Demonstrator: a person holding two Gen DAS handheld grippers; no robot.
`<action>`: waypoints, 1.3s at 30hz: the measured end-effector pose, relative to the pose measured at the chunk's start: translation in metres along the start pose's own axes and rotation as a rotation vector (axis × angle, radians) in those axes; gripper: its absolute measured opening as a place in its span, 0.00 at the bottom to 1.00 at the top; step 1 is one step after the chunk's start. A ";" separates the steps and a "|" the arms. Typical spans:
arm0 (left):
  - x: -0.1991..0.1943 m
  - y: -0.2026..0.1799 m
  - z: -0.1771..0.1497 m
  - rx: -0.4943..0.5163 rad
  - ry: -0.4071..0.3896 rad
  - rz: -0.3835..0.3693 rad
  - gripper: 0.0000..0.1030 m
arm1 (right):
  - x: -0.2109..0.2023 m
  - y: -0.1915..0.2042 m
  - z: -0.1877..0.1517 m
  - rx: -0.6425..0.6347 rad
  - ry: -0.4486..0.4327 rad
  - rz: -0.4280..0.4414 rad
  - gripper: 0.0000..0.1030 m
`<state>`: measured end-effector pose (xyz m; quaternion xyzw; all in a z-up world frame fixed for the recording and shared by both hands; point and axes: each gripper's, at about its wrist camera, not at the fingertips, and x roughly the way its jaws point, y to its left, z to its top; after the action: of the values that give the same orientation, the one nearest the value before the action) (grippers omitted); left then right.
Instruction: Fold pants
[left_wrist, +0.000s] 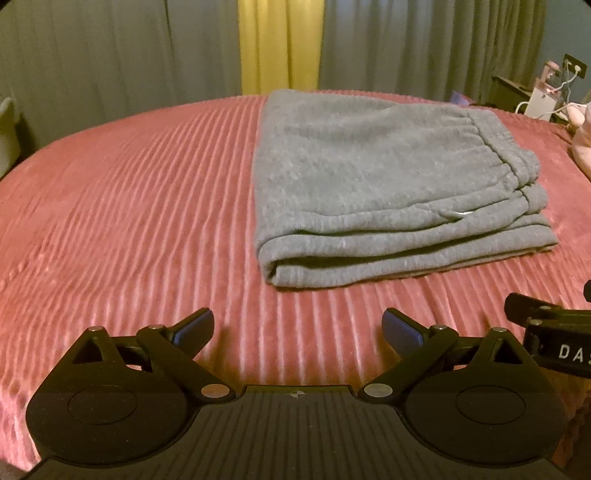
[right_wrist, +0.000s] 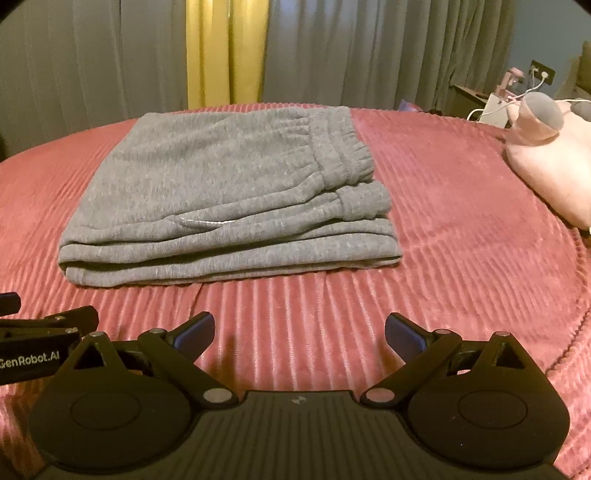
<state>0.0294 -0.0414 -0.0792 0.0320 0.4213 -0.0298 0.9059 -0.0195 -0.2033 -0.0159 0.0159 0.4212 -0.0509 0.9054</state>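
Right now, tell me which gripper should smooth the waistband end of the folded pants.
Probably the right gripper: the waistband lies on the pants' right side, nearer it. The left gripper, also open and empty, sits farther left.

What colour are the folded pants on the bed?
Grey pants, shown best in the right wrist view.

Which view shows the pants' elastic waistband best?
The right wrist view: the waistband sits near frame centre, gathers sharp, on the folded pants. The left wrist view shows the same waistband off to the right, more distorted and softer.
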 end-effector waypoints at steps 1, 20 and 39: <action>0.001 -0.001 0.001 0.003 -0.003 -0.002 0.98 | 0.002 0.001 0.000 -0.004 -0.002 0.000 0.96; -0.002 -0.004 0.005 0.011 -0.035 -0.032 0.98 | 0.005 0.000 0.002 0.009 -0.056 0.004 0.96; 0.000 -0.003 0.003 0.007 -0.024 -0.047 0.98 | 0.003 0.002 0.001 -0.016 -0.064 -0.014 0.96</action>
<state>0.0318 -0.0449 -0.0774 0.0249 0.4109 -0.0530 0.9098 -0.0163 -0.2018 -0.0176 0.0038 0.3926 -0.0545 0.9181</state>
